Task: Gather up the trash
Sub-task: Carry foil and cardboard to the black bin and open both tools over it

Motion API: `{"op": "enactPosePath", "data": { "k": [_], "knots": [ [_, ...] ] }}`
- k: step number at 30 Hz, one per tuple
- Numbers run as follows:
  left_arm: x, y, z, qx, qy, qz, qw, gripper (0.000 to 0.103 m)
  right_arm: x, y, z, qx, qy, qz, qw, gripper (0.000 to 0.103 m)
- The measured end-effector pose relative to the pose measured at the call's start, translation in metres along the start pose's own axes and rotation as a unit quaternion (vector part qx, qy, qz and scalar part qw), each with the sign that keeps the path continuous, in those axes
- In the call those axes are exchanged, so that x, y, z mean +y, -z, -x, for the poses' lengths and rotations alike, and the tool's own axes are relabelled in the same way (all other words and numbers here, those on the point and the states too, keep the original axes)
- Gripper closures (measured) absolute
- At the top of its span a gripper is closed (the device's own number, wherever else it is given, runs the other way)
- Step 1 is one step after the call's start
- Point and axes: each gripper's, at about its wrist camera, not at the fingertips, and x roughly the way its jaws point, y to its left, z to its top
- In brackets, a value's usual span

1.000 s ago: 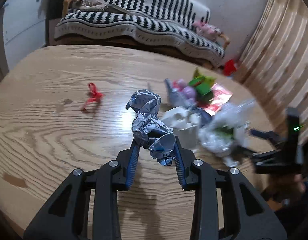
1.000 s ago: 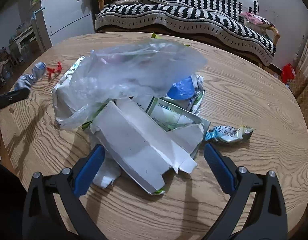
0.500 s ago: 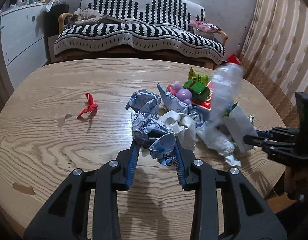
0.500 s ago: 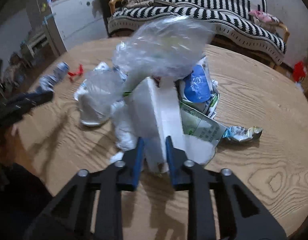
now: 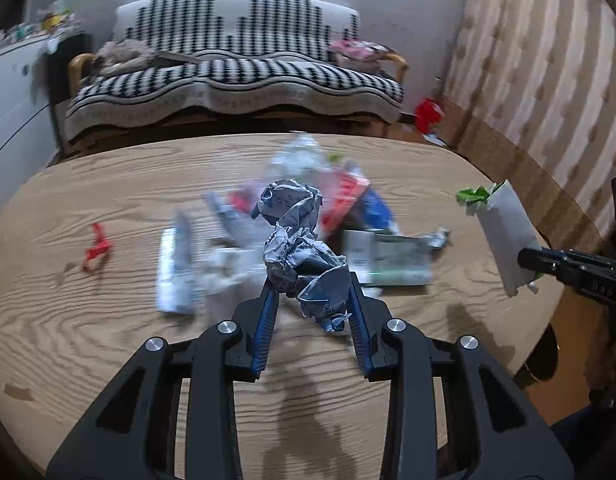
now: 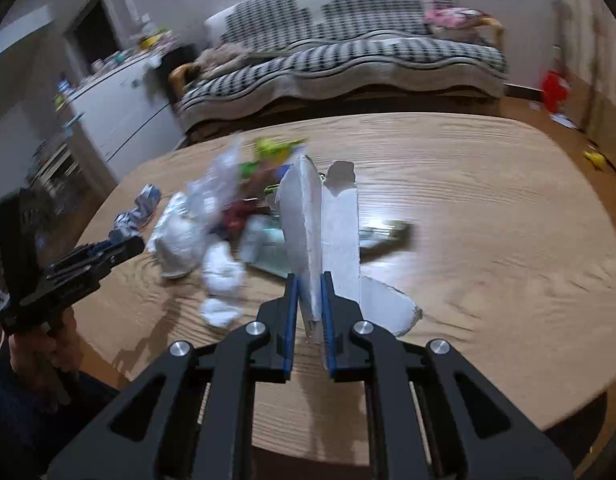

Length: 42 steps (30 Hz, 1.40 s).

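Note:
My left gripper (image 5: 309, 286) is shut on a crumpled grey-blue paper wad (image 5: 300, 248), held above the wooden table (image 5: 108, 312). My right gripper (image 6: 310, 280) is shut on a torn white cardboard carton (image 6: 323, 232), lifted above the table; it also shows in the left wrist view (image 5: 505, 236) at the right edge. A pile of mixed trash (image 5: 300, 216) lies mid-table: wrappers, plastic, white tissue (image 6: 222, 280). A red scrap (image 5: 96, 246) lies apart on the left.
A striped sofa (image 5: 236, 80) stands behind the table. A white cabinet (image 6: 120, 108) is at the left. A curtain (image 5: 547, 64) hangs on the right. The left gripper (image 6: 88, 264) shows at the right wrist view's left edge.
My right gripper closed on the white carton and lifted it out of the pile, up and to the right. My left gripper rose and drew back, still holding the paper wad.

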Motion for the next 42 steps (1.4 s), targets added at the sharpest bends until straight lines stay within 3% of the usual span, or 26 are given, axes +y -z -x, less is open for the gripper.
{"op": "enactPosePath", "data": {
  "k": [5,10,16,20,24,30,36,42],
  "knots": [
    [-0.075,-0.003,-0.021,0.012,0.038,-0.061,0.9973,0.07,-0.066,0.023,0.041,-0.011,0.085,-0.056,0.995,0.091],
    [-0.158,0.002,-0.041,0.028,0.09,-0.121,0.9882,0.07,-0.141,0.063,0.097,-0.031,0.165,-0.121,0.978,0.091],
    [-0.267,0.018,-0.059,0.041,0.16,-0.182,0.9692,0.07,-0.229,0.123,0.162,-0.05,0.233,-0.205,0.949,0.091],
    [-0.341,0.04,-0.068,0.058,0.208,-0.217,0.952,0.07,-0.283,0.162,0.19,-0.042,0.272,-0.254,0.927,0.091],
    [-0.404,0.063,-0.085,0.079,0.238,-0.249,0.9354,0.07,-0.326,0.197,0.203,-0.019,0.285,-0.301,0.91,0.091],
    [-0.484,0.101,-0.125,0.121,0.267,-0.286,0.9123,0.07,-0.372,0.229,0.202,0.017,0.267,-0.363,0.893,0.091],
    [-0.514,0.128,-0.157,0.151,0.273,-0.305,0.8998,0.07,-0.403,0.238,0.19,0.034,0.247,-0.407,0.879,0.091],
    [-0.519,0.135,-0.176,0.166,0.27,-0.3,0.8995,0.07,-0.416,0.238,0.182,0.04,0.24,-0.425,0.872,0.091]
  ]
}}
